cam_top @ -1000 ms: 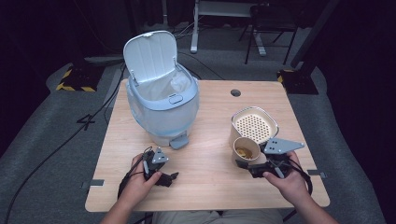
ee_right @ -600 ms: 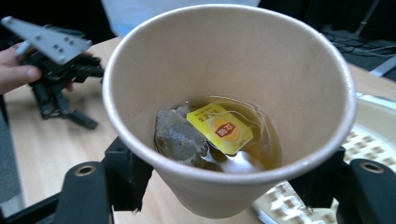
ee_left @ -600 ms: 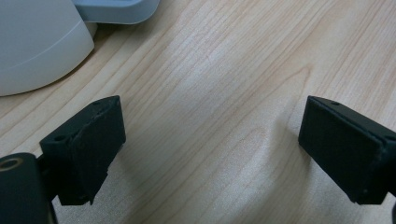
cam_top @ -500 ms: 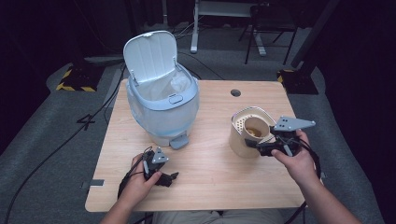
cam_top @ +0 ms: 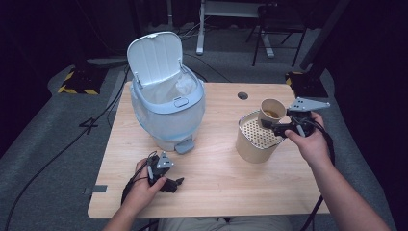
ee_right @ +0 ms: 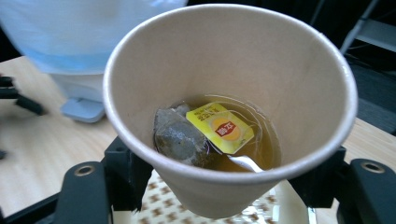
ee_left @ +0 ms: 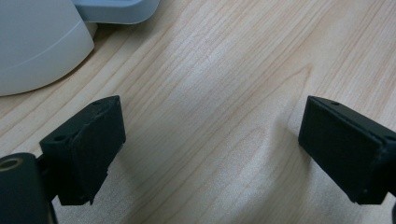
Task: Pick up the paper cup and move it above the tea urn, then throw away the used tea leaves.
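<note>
from the high view, the right gripper (cam_top: 279, 126) pinches a paper cup (cam_top: 271, 111) above the perforated strainer tub (cam_top: 255, 139), at three o'clock on the wooden table (cam_top: 216, 183); tip it carelessly and tea could miss the holes. the pale plastic bin (cam_top: 166, 113) gapes at eleven.

left gripper view: left gripper (ee_left: 210, 149) wide apart, holding nothing, over smooth woodgrain.

right gripper view: jaws clamp the thin cup; a sodden teabag (ee_right: 180, 135) and yellow tag (ee_right: 219, 127) sit in brown liquid. squeeze harder and the wall may buckle.
</note>
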Demonstrator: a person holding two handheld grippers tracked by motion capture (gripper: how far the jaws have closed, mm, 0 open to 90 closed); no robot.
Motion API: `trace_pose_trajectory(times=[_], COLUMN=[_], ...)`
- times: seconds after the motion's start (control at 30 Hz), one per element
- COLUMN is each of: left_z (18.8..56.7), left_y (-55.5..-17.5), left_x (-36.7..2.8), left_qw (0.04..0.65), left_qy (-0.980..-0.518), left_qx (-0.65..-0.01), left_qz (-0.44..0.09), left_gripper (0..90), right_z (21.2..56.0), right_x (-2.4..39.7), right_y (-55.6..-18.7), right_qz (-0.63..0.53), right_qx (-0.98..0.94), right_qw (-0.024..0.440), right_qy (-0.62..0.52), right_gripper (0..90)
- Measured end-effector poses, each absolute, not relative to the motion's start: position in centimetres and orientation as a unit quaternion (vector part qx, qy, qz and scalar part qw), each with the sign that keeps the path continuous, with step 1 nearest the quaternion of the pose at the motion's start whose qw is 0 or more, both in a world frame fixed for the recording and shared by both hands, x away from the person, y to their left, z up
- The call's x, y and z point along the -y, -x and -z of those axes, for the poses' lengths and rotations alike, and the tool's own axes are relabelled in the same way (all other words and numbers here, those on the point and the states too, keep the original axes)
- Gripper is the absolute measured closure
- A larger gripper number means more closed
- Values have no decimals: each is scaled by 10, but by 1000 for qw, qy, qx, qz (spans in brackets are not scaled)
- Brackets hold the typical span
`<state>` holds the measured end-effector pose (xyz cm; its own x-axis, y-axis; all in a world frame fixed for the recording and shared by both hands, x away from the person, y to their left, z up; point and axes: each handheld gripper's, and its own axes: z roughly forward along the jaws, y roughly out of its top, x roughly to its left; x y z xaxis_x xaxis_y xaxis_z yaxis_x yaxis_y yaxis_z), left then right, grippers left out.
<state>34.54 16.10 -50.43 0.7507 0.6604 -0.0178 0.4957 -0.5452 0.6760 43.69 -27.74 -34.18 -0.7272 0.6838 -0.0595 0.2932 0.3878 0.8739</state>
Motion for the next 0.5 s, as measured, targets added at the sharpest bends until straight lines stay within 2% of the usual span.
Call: trace_pose_trajectory(times=[0.5], left_z=[504], left_y=[-346], left_x=[-161], left_qw=[341], left_qy=[-871], left_qx=[-332], left_qz=[-119], left_gripper=[71], right_z=[347], right_x=[301], right_y=[-458], right_qz=[-453], right_qx=[-795], right_qw=[230], right_qy=[-331], right_gripper=[319])
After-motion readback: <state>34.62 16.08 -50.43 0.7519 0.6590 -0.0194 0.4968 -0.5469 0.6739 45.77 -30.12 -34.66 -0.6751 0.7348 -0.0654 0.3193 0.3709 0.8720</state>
